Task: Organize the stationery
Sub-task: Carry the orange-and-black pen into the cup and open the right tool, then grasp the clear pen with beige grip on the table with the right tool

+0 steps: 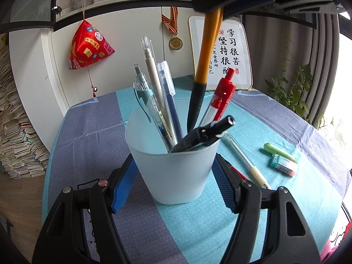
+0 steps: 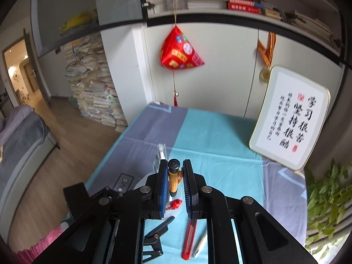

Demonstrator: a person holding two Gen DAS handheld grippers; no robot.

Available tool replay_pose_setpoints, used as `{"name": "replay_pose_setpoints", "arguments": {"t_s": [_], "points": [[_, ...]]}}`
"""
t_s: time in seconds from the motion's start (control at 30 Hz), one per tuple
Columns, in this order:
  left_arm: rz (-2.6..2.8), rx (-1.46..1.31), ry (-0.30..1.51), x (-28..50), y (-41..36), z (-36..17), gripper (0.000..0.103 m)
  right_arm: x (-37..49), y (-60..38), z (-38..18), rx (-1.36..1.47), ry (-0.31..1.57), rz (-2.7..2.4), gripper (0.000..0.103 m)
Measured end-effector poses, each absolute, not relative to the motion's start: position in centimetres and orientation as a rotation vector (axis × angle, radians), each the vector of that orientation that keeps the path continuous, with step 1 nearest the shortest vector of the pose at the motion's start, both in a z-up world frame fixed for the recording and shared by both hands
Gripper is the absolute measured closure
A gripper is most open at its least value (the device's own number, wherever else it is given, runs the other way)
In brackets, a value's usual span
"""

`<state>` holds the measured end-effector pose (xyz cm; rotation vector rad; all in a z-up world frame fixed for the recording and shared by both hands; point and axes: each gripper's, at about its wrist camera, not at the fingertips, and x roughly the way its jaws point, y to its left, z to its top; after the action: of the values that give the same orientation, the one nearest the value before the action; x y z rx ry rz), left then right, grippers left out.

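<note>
While blurred, framed calligraphy [image 2: 290, 118] perhaps reads 学习很苦, 坚持很酷

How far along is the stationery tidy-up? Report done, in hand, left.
Done: several pens stand in the frosted cup, which the left gripper grips. In hand: the right gripper is shut on the orange pen, its tip inside the cup. Left: clear pen, green highlighter, eraser, red utility knife.

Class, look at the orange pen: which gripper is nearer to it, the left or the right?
Right. The right gripper is shut on the orange pen, holding its top above the cup. The left gripper clamps the cup's sides lower down, apart from the pen.
</note>
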<state>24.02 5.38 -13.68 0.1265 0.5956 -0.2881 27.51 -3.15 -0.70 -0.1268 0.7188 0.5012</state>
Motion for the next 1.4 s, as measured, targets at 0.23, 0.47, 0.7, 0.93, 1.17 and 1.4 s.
{"name": "replay_pose_setpoints", "arguments": {"t_s": [0.23, 0.47, 0.7, 0.93, 1.17, 1.4], "points": [[-0.288, 0.128, 0.595, 24.0, 5.4, -13.7, 0.035, 28.3, -3.0, -1.9, -0.118, 0.767, 0.508, 0.089], [-0.288, 0.127, 0.596, 24.0, 5.4, -13.7, 0.035, 28.9, -2.8, -3.0, -0.112, 0.813, 0.516, 0.089], [-0.288, 0.127, 0.595, 24.0, 5.4, -13.7, 0.035, 28.8, -4.6, -2.4, -0.030, 0.800, 0.524, 0.089], [-0.288, 0.127, 0.595, 24.0, 5.4, -13.7, 0.035, 28.8, -8.3, -2.9, 0.047, 0.791, 0.407, 0.088], [-0.288, 0.127, 0.595, 24.0, 5.4, -13.7, 0.035, 30.7, -10.9, -9.3, 0.063, 0.965, 0.264, 0.088], [-0.288, 0.127, 0.596, 24.0, 5.4, -13.7, 0.035, 31.8, -10.9, -12.6, 0.106, 1.061, 0.267, 0.088]]}}
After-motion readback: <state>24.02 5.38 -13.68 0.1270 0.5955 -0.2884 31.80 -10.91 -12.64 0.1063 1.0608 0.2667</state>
